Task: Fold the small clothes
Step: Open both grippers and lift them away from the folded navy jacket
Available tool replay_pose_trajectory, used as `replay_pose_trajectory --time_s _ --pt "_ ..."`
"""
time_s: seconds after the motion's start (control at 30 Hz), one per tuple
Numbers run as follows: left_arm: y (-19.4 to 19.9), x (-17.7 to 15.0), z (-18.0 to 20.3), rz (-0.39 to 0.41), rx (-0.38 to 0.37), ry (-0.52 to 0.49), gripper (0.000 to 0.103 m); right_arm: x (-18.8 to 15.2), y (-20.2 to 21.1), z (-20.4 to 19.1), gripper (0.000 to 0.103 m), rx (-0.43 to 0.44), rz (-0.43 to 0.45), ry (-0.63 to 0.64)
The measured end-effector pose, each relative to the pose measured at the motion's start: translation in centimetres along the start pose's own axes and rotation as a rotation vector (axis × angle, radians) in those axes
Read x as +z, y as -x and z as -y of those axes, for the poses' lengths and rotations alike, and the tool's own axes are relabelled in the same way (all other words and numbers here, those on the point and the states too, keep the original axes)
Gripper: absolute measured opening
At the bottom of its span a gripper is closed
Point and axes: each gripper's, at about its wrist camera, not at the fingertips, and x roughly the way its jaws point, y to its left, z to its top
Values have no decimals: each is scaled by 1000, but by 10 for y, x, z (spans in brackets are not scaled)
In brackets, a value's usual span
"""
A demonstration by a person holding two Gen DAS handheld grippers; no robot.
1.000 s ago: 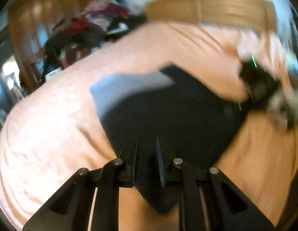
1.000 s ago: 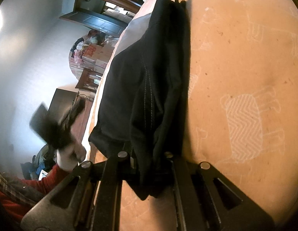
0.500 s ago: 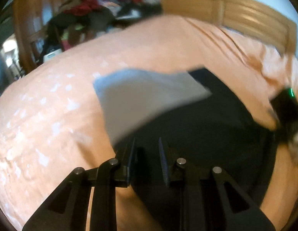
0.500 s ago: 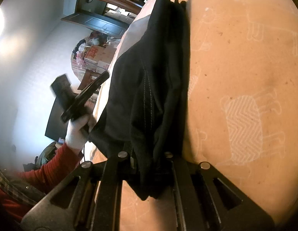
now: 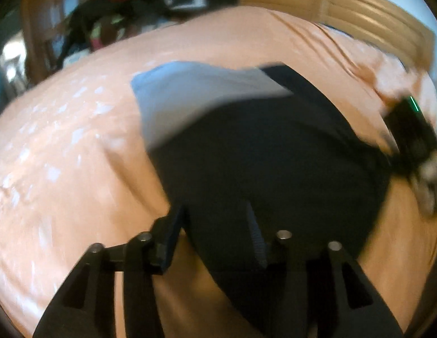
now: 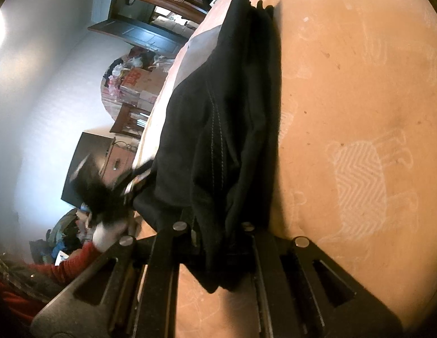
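Right gripper (image 6: 218, 225) clamped black garment (image 6: 218, 129) bunched between its 2 fingers; left gripper (image 5: 215, 219) gaped apart over the garment's near corner on orange bedsheet (image 5: 63, 155).

– What furnishes the room?
– A bed in an orange sheet (image 5: 77, 169), its wooden headboard (image 5: 345, 14) against a pale wall (image 6: 49, 70)
– Elsewhere?
– A dark door (image 6: 139, 35), stacked boxes (image 6: 136, 84), a clothes heap (image 5: 128, 19)

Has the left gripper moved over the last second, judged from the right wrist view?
Yes. The left gripper has come in from beside the dark cabinet to the near edge of the black fabric garment.
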Motion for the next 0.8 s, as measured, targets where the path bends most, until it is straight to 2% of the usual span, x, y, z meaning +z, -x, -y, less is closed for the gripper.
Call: replay_pose_trajectory --time_s 0.1,0.17,0.2,0.23,0.27,0.33,0.43,0.5,0.57,0.63,0.7,0.73,0.8 --pt "30 -29 16 7 -1 -33 47 -5 6 -14 13 -59 18 13" --pt "49 -40 17 7 -31 -25 49 -13 21 -30 37 -138 65 21" --pt "58 -46 17 4 -39 -23 59 -18 30 -37 60 -153 91 20" --pt "65 -51 16 -14 -46 -23 61 -24 41 -46 79 -176 118 23" --pt "71 -61 14 -44 -36 -31 62 -31 51 -57 83 -225 142 35" --pt "82 -85 9 -58 -10 -5 64 -51 68 -81 84 -355 176 83" --pt "95 -113 -27 -72 34 162 67 -91 72 -120 85 -579 176 219" --pt "102 -120 -51 -62 91 281 72 -115 63 -137 88 -682 163 301" --pt "106 -120 -71 -58 147 382 81 -129 53 -141 93 -733 149 337" --pt "100 -118 -86 -73 150 452 90 -141 39 -134 97 -794 124 340" --pt "86 -117 -90 -118 132 459 101 -146 26 -122 99 -822 92 281" --pt "81 -117 -86 -138 139 436 103 -148 21 -117 103 -849 77 275" --pt "73 -113 -74 -177 196 369 103 -155 15 -114 103 -887 100 302"
